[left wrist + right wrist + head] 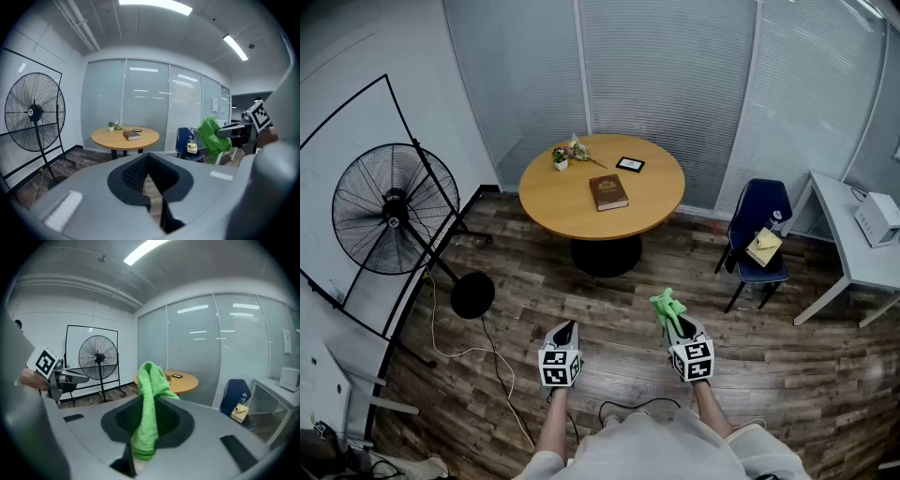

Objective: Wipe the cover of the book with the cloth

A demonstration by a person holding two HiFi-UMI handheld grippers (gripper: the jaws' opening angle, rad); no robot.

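Approach step, I judge: the right gripper's [679,328] jaws clamp the cloth [667,304], the left gripper's [565,330] jaws meet empty (book [608,192] lies well apart on the bench [546,202]), so next means stepping closer.

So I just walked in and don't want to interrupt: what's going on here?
A person stands well back from the round wooden table, a two-jaw gripper in each hand. The right gripper is shut on a green towelling cloth; the left gripper is shut and empty. The brown hardcover book lies on the table, wiping not yet begun.
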